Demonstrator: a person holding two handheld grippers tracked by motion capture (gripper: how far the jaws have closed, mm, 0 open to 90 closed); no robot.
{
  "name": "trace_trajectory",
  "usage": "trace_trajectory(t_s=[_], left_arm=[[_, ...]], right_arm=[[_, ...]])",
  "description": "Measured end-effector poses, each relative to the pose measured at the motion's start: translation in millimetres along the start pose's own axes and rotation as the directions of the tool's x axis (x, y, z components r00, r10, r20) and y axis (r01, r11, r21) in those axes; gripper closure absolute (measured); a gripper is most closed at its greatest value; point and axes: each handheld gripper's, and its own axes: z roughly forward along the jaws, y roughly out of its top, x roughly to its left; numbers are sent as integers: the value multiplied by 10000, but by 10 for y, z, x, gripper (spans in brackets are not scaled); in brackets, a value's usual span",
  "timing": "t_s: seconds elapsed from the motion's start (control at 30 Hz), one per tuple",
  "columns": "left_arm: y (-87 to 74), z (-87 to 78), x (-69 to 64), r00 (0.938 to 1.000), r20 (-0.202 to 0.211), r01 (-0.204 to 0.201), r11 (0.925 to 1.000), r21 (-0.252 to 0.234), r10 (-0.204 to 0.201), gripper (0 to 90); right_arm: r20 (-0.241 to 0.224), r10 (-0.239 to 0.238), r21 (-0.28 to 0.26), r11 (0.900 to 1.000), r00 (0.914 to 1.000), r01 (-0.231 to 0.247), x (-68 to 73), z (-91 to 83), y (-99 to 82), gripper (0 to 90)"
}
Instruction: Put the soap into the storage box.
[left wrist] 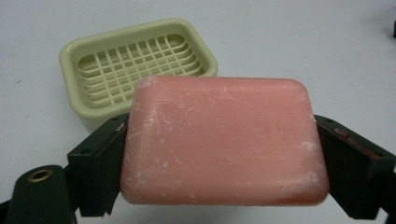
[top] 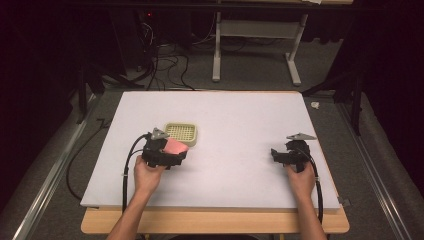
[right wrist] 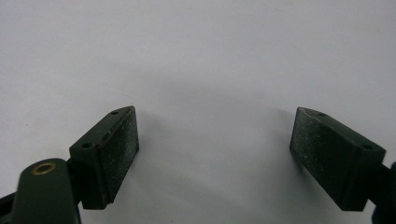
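Soap held beside dish; slip risk.
My left gripper (left wrist: 224,154) clamps the pink soap (left wrist: 223,140) by its ends near the dish (left wrist: 70,56); my right gripper (right wrist: 215,158) gapes empty. I judge the slick bar may squirt out.

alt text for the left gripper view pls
A pink bar of soap is clamped between the left gripper's two black jaws, above a white table. Just behind it sits an empty pale green soap dish with a grid-shaped drain insert.
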Motion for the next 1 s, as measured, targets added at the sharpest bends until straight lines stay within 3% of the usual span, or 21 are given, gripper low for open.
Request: trace_trajectory(t_s=[0.23, 0.5, 0.6, 0.83, 1.0], left_arm=[[70, 16, 81, 9988, 150, 477, 9988, -148, -475, 141], [156, 56, 108, 9994, -85, 325, 9995, 33, -325, 141], [200, 81, 135, 9989, 22, 458, 9989, 55, -458, 141], [289, 184, 209, 9976, -197, 669, 9975, 238, -664, 140], [332, 297, 236, 9974, -450, 581, 9967, 561, -556, 141]], right_arm=[[-2, -1, -2, 10000, 10000, 1, 0, 0, 0, 162], [0, -2, -1, 10000, 10000, 2, 0, 0, 0, 162], [-1, -2, -1, 10000, 10000, 2, 0, 0, 0, 161], [1, -23, -6, 10000, 10000, 23, -1, 1, 0, 161], [0, -22, -6, 10000, 10000, 22, -1, 1, 0, 161]])
